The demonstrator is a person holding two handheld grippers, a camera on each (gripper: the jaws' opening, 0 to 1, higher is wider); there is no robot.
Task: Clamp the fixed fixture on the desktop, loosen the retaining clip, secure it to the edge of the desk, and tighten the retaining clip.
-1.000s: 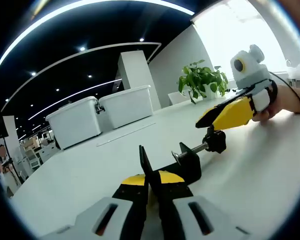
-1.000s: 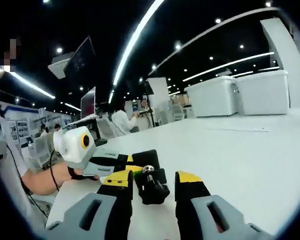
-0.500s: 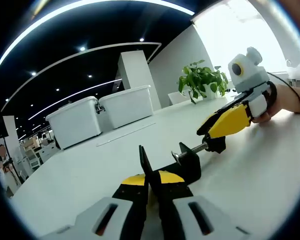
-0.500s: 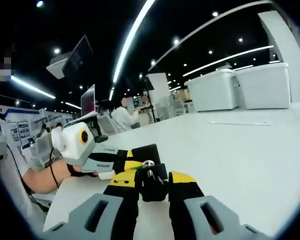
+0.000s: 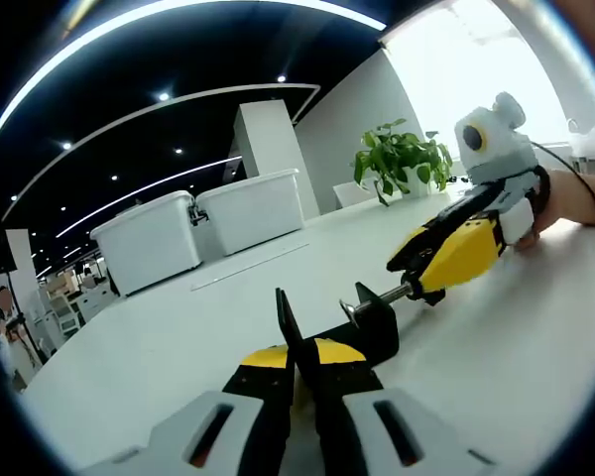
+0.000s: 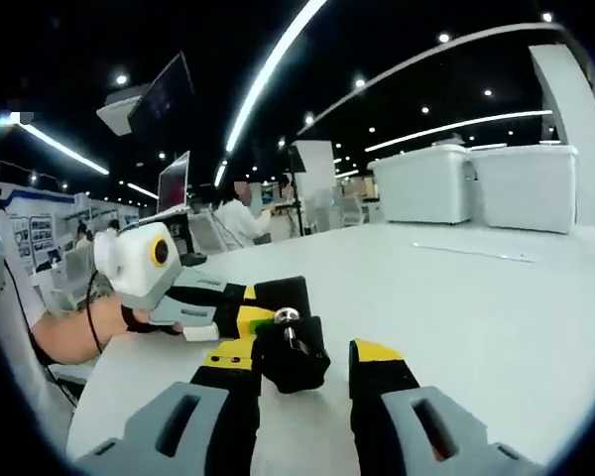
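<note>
A black clamp fixture point(image 5: 372, 327) lies on the white desk point(image 5: 496, 367), its screw pointing right to a black knob point(image 5: 431, 288). My left gripper point(image 5: 302, 357) is shut on the fixture's near end. My right gripper point(image 5: 416, 268) comes in from the right, its yellow jaws lying around the knob. In the right gripper view the knob point(image 6: 293, 352) sits between the parted jaws of my right gripper point(image 6: 305, 355), against the left one and apart from the right one. Behind it the left gripper point(image 6: 246, 319) holds the fixture body point(image 6: 283, 293).
Two white storage bins point(image 5: 198, 223) stand at the desk's far side, also seen as bins point(image 6: 476, 183) in the right gripper view. A potted plant point(image 5: 402, 159) stands at the back right. A hand point(image 5: 565, 193) holds the right gripper. People point(image 6: 240, 213) sit far off.
Half a second ago the right jaws were closed tight on the knob; now they stand apart around it. The right gripper has rolled and dropped slightly. The left gripper and fixture have not moved.
</note>
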